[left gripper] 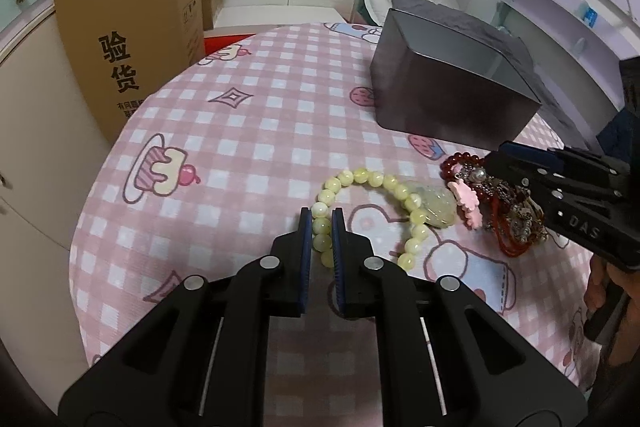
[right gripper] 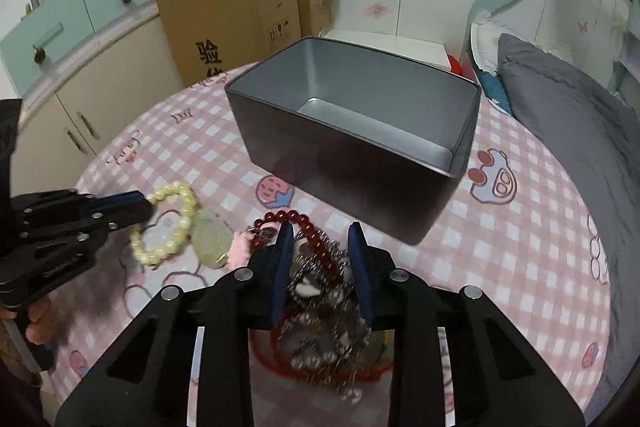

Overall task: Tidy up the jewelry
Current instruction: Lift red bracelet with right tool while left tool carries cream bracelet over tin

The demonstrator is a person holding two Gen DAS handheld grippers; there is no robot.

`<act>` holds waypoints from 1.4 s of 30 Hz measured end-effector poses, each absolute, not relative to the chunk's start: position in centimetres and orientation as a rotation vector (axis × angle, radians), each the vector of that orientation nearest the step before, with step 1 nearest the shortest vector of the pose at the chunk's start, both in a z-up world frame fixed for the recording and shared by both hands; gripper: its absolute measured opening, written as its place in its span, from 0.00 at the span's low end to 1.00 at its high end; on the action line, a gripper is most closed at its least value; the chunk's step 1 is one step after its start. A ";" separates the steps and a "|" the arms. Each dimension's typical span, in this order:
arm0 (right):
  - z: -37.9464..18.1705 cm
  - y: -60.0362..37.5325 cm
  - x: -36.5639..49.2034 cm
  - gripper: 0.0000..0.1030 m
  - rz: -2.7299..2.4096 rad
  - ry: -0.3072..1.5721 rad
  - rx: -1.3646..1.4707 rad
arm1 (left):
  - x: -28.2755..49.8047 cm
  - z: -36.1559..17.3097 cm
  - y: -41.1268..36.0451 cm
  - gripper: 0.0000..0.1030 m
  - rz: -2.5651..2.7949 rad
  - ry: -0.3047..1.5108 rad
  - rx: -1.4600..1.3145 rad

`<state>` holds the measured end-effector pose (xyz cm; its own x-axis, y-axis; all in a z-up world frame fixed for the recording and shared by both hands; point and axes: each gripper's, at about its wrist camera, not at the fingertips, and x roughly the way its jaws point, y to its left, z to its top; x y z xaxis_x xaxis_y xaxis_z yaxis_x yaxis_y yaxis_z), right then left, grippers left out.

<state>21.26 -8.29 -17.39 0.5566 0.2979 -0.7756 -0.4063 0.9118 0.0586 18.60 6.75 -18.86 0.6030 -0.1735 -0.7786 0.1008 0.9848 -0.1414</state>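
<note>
Left tongs [left gripper: 321, 217] narrow, gripping yellow beads [left gripper: 362, 177]; right tongs [right gripper: 318, 233] wide over jewelry pile [right gripper: 324, 291]; carton [left gripper: 132, 27] reads "验货"; tin [right gripper: 352, 131] unlabelled

Both grippers are black plastic linkages with silver rivets; fingers [left gripper: 306, 247] carry ribbed blue pads.

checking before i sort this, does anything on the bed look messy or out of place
Yes: a tangled heap of red beads, red cord and silver pearl chains lies knotted together under the open right gripper. The open dark metal box looks empty. The pale yellow bead bracelet lies apart, intact, its strand between the left gripper fingers.
</note>
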 end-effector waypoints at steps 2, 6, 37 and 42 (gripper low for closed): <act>-17.6 -8.3 21.8 0.23 0.430 0.908 -0.128 | 18.6 -18.9 6.9 0.10 -0.165 0.914 -0.083; -18.2 -8.1 22.2 0.17 0.460 0.943 -0.133 | 18.9 -19.1 7.1 0.16 -0.192 0.915 -0.086; -6.1 -11.9 18.6 0.06 0.488 0.644 -0.017 | 18.0 -8.2 4.1 0.09 -0.525 0.671 -0.162; -6.2 -12.4 21.1 0.06 0.448 0.624 0.004 | 21.4 -6.0 2.6 0.09 -0.574 0.631 -0.153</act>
<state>21.05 -12.36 -6.22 0.7192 0.4067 -0.5633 -0.4043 0.9043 0.1367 21.38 2.56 -6.01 0.6587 -0.5501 -0.5133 0.4594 0.8343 -0.3047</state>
